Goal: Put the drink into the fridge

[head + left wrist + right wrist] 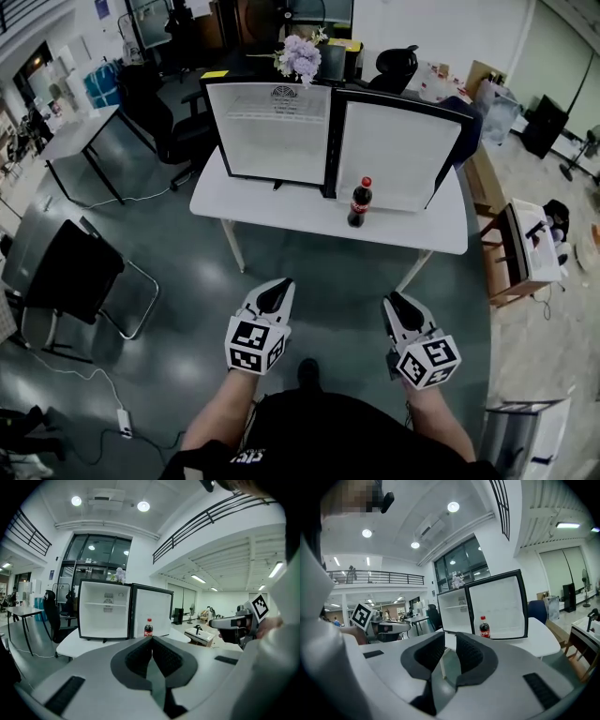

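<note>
Glossy plastic drink bottle (360, 202), smooth matt white table (262, 211), shiny polished floor (187, 281), smooth white fridge (272, 131) lining.

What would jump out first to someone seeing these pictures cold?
The small white fridge stands open on the white table, its door swung out to the right. A cola bottle stands upright on the table just in front of that door. Nearer the camera, the left tool, jaws together, and the right tool, jaws slightly apart, are held short of the table, both empty.
</note>
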`<action>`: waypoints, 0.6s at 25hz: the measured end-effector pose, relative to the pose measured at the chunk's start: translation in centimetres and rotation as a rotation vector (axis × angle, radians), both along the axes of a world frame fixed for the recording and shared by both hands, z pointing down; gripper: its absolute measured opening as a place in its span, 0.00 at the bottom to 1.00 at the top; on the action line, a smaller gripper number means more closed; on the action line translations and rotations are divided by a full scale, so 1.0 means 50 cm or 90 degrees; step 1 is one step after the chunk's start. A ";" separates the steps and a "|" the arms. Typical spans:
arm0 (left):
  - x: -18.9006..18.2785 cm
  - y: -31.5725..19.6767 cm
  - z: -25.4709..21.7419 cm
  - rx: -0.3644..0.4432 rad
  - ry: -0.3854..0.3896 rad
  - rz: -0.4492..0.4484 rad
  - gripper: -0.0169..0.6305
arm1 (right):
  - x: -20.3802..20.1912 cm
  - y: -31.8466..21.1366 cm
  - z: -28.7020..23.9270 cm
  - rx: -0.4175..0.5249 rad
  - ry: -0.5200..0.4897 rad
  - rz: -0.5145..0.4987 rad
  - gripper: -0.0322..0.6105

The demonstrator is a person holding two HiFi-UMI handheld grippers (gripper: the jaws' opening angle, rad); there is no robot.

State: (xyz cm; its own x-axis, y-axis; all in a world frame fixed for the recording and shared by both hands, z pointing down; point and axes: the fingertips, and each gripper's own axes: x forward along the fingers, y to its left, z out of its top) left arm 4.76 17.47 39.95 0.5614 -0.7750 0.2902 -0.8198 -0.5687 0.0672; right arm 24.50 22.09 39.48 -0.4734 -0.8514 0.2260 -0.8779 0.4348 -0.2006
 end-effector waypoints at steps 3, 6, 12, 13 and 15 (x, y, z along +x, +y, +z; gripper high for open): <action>-0.009 -0.071 0.009 -0.004 0.002 0.010 0.05 | -0.011 -0.071 0.008 -0.010 0.005 0.015 0.20; -0.016 -0.124 0.024 -0.010 -0.002 0.021 0.05 | -0.016 -0.125 0.023 -0.017 0.004 0.029 0.21; -0.018 -0.206 0.051 -0.025 0.001 0.032 0.05 | -0.024 -0.216 0.057 -0.036 0.008 0.036 0.24; -0.017 -0.218 0.057 -0.028 0.001 0.033 0.05 | -0.024 -0.231 0.062 -0.039 0.009 0.038 0.25; -0.013 -0.241 0.074 -0.037 0.000 0.035 0.05 | -0.022 -0.261 0.077 -0.045 0.009 0.039 0.25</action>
State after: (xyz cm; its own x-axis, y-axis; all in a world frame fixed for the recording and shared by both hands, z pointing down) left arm 4.12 5.43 43.64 0.6022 -0.7253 0.3337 -0.7878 -0.6075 0.1011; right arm 23.41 9.04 43.33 -0.4173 -0.8605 0.2922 -0.9053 0.3656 -0.2162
